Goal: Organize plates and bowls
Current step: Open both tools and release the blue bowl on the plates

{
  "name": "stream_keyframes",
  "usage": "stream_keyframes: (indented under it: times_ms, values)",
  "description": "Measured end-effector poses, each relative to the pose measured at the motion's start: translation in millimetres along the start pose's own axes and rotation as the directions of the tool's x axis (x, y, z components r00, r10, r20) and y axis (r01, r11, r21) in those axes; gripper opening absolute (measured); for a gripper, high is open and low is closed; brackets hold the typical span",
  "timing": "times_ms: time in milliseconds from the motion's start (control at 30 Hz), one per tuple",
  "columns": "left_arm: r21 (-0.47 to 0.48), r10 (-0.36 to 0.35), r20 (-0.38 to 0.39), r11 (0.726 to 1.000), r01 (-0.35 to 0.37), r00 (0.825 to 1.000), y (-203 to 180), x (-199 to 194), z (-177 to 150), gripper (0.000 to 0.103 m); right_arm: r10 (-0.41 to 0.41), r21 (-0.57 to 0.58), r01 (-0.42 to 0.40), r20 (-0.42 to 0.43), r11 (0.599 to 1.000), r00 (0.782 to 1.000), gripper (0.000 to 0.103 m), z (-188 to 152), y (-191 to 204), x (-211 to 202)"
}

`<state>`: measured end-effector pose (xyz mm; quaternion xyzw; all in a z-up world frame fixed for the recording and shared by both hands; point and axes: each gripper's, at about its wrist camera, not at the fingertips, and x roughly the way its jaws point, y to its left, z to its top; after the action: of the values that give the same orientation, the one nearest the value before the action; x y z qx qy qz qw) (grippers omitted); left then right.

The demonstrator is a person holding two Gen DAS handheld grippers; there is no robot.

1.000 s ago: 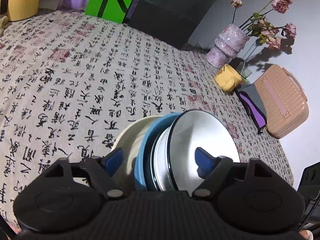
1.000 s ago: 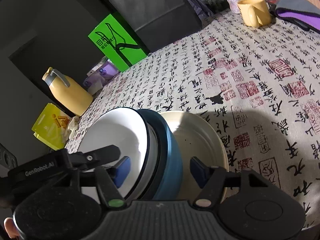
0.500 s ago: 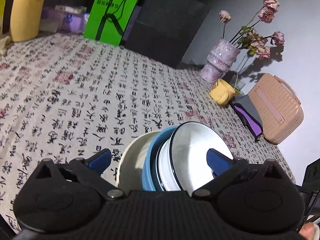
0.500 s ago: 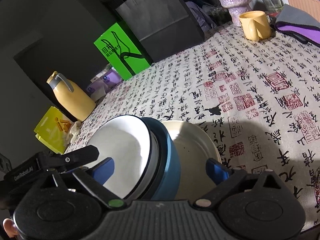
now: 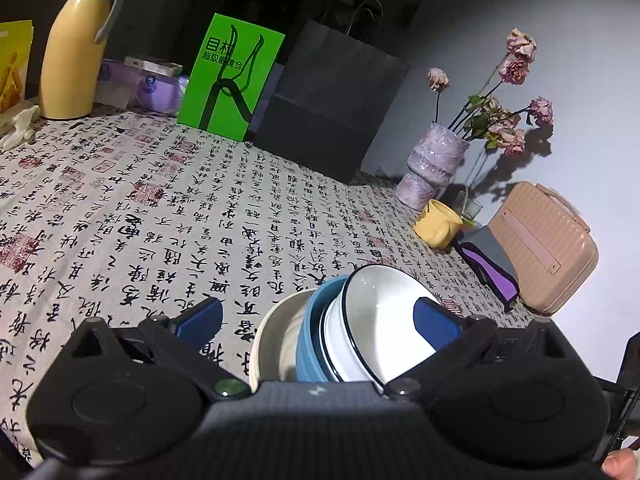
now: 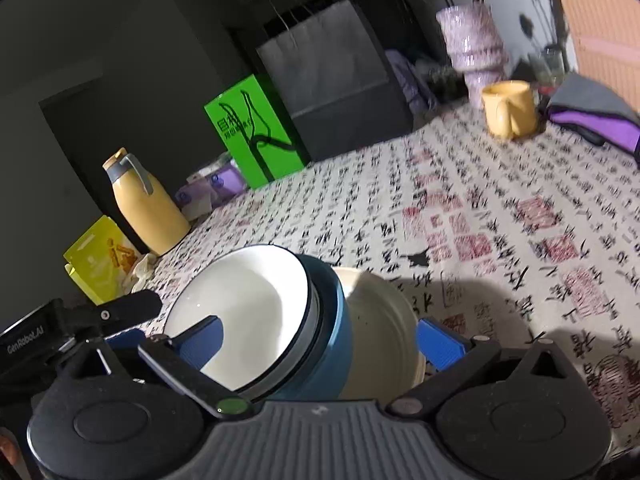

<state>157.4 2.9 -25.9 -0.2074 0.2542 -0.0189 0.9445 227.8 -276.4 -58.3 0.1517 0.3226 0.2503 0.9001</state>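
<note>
Nested bowls (image 5: pixel 352 332) on edge, stack axis lying level across the tablecloth (image 5: pixel 160 216), white bowl (image 6: pixel 244 312) at one end, cream (image 6: pixel 380 328) at the other, left gripper (image 5: pixel 316 316) and right gripper (image 6: pixel 320 340) spread wide, right jaws just opened, pads clear of the rims

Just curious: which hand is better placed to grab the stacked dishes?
Probably right: both grippers have just opened around the stack of dishes, but the right gripper straddles it evenly, while the left gripper sits off-centre.

My bench (image 5: pixel 168 208) wears a calligraphy-print cloth. Near me sits a nested stack of bowls (image 5: pixel 344 344). Along the far edge: yellow flask (image 5: pixel 76 48) at left, green box (image 5: pixel 232 80), dark paper bag (image 5: pixel 332 108), then lilac vase (image 5: pixel 436 168), yellow mug (image 5: pixel 438 226) and pink case (image 5: pixel 544 248) at right
</note>
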Motion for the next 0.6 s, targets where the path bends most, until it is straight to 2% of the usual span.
stream_keyframes:
  times_ms: [267, 600]
  values:
    - [0.013, 0.011, 0.061, 1.0, -0.012, 0.998, -1.0, -25.7, -12.5, 0.103, -0.051, -0.094, 0.06, 0.1, 0.994, 0.994, 0.103, -12.3, 14.1, -25.6]
    - [0.06, 0.013, 0.139, 0.998, -0.022, 0.99, -8.4, -66.2, -34.3, 0.103, -0.061, -0.155, 0.089, 0.179, 0.984, 0.982, 0.103, -39.4, 26.4, -61.0]
